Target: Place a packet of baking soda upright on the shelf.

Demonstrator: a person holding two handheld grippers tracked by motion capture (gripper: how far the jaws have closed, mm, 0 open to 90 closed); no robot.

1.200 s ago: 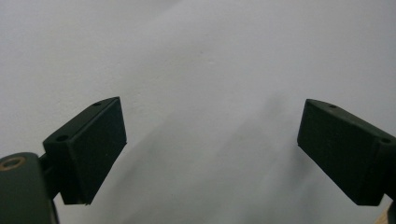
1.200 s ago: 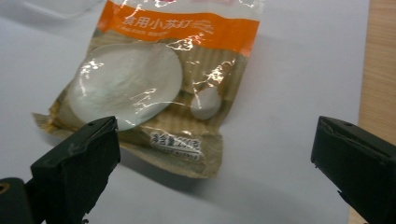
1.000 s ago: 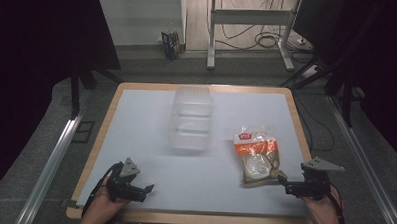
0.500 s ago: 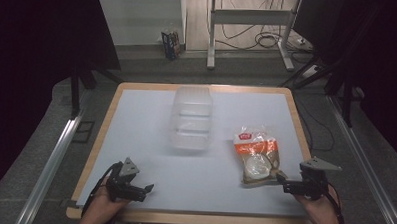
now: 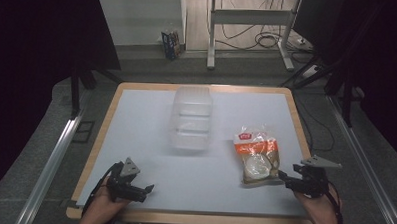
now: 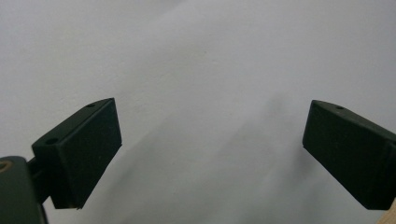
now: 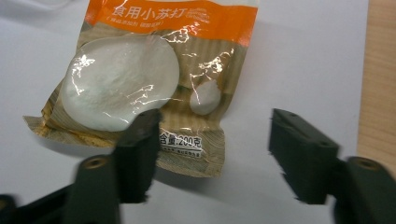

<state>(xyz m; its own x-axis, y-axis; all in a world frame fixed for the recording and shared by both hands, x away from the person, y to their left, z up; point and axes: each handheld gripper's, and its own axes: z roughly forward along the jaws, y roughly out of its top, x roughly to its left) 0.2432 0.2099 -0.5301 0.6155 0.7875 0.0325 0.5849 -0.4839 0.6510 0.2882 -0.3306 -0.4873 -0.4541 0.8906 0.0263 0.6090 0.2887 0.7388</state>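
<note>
The step in hand looks like the pick-up of the orange packet (image 5: 256,156), which lies flat on the white surface (image 5: 151,125) near its right edge, just in front of the right gripper (image 5: 287,177). That gripper's jaws have just been closing, yet they stand part-way spread: in the right gripper view the packet's bottom corner (image 7: 187,154) sits between them, one jaw over its lower seam and the other well off to the side on bare surface, so nothing is pinched so far. The next move, as I judge it, calls for the jaws to finish closing on that crimped bottom edge before any lift (the film is slick and the powder inside will slump).

The left gripper (image 5: 145,188) rests at the near left corner, its jaws spread wide over bare surface, as the left gripper view makes plain.

The high view adds a clear plastic container (image 5: 191,119) at the middle of the surface, well apart from the packet. The right gripper view alone gives the packet's printed lettering and the white powder behind its round window
</note>
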